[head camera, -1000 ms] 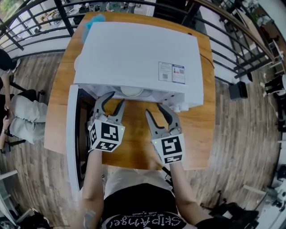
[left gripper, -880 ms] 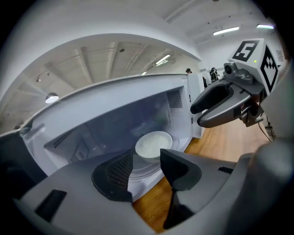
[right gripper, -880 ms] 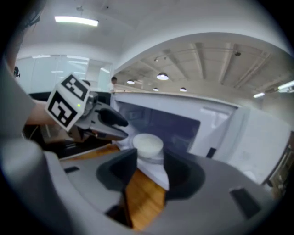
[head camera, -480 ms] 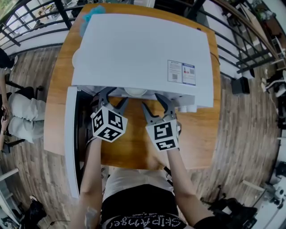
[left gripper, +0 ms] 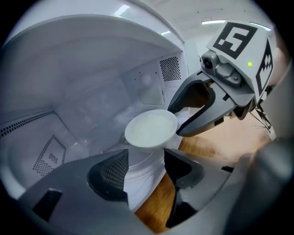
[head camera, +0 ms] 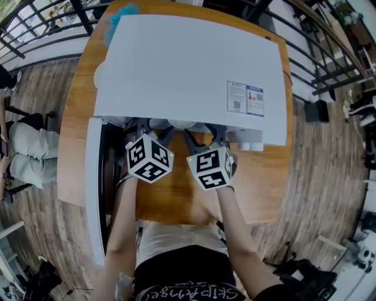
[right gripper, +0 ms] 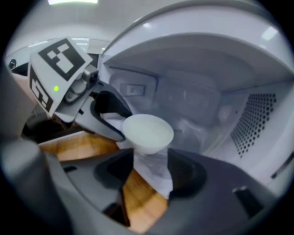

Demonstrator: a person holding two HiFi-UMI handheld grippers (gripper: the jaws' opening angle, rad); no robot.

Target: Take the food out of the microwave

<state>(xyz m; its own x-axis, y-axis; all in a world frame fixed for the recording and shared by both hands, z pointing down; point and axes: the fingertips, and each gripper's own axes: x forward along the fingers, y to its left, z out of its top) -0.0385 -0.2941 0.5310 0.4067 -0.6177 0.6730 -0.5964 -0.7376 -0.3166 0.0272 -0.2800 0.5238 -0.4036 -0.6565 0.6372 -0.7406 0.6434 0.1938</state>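
Note:
A white bowl (head camera: 181, 124) sits just inside the mouth of the white microwave (head camera: 188, 64), whose door (head camera: 94, 188) hangs open to the left. In the left gripper view the bowl (left gripper: 150, 130) stands a little beyond my left gripper (left gripper: 144, 158). Its jaws are opening with nothing between the pads. My right gripper (right gripper: 149, 163) faces the same bowl (right gripper: 148, 132) from the other side, jaws also opening and empty. In the head view the left gripper (head camera: 154, 126) and right gripper (head camera: 202, 132) flank the bowl, their tips partly hidden under the microwave's top edge.
The microwave stands on a wooden table (head camera: 170, 194). A label (head camera: 245, 99) is stuck on its top. A blue thing (head camera: 120, 13) lies at the table's far left corner. A seated person (head camera: 23, 153) is at the left, and black railings run along the back.
Both grippers have moved forward and down to the microwave's mouth, so their fingertips now reach under its top edge on either side of the bowl.

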